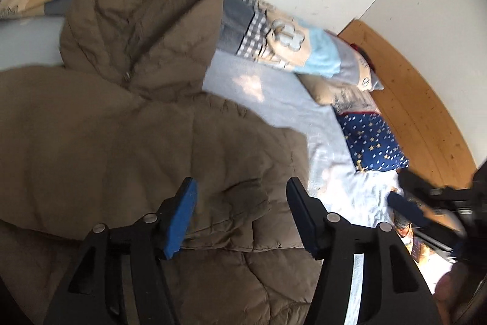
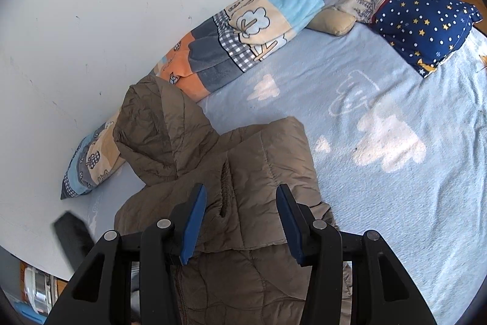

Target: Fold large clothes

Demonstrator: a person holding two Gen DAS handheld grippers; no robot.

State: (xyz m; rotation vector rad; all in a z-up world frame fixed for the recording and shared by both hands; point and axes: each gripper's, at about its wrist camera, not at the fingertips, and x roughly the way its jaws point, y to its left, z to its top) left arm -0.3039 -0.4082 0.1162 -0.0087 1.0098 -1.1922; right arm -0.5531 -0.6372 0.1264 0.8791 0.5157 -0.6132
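A brown quilted hooded jacket (image 1: pixel 137 127) lies on the bed with its hood (image 1: pixel 146 20) toward the wall. A folded part of it lies on top of the body. My left gripper (image 1: pixel 242 188) hangs open just over that fold, with nothing pressed between its blue pads. In the right wrist view the same jacket (image 2: pixel 264 160) lies under my right gripper (image 2: pixel 241 194), which is also open above the fabric. The right gripper (image 1: pixel 426 203) shows blurred at the right edge of the left wrist view.
A light blue bedsheet (image 2: pixel 380 96) with white cloud prints covers the bed. A rolled patchwork blanket (image 2: pixel 243 29) lies along the white wall (image 2: pixel 91 5). A navy star-print pillow (image 2: pixel 426 20) and a beige cushion (image 2: pixel 338 20) sit at the far end by wooden boards (image 1: pixel 411 96).
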